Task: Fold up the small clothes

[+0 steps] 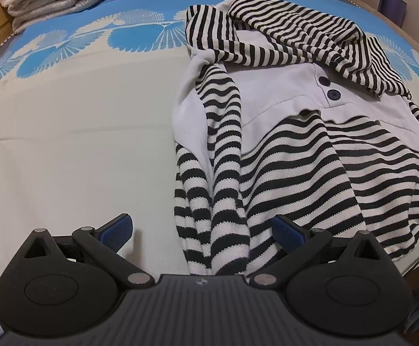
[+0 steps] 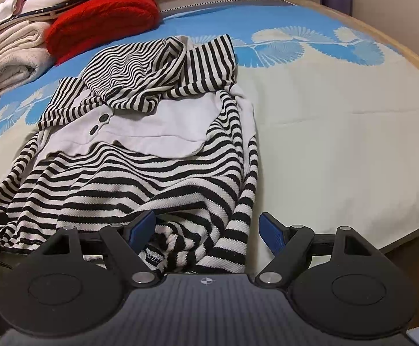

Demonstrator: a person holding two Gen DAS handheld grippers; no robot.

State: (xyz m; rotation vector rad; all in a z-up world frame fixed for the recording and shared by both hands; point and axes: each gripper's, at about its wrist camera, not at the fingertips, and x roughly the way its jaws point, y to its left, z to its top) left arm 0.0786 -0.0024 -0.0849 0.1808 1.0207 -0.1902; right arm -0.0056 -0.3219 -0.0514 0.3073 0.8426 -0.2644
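Garment: one black-and-white striped hooded top (image 1: 296, 158) with a plain white yoke, lying spread on the bed (image 1: 79, 144), hood toward the far end, hem toward the near edge.
Buttons: two dark buttons (image 1: 327, 86) on the white yoke, one just beside the other.
Sleeves: two; one sleeve (image 1: 224, 158) lies folded down over the body along its side, cuff near the hem; the other (image 2: 7, 178) trails along the opposite side.
Left gripper (image 1: 202, 232): fingers spread wide, holding nothing; the folded sleeve's cuff lies between them, one blue pad (image 1: 117, 227) over bare bedspread, the other over the hem.
Right gripper (image 2: 206, 229): fingers wide apart, gripping nothing; bunched hem and cuff lie between them, neither pad pressing on cloth.
Stacks: one pile of folded laundry at the far corner, with a red knit (image 2: 102, 17) beside a white fleecy blanket (image 2: 10, 54).
Edges: the hem lies close to the bed's near edge; a wooden frame rim (image 2: 411, 230) shows beyond it.
Open room: broad bare cream bedspread on both sides of the garment.
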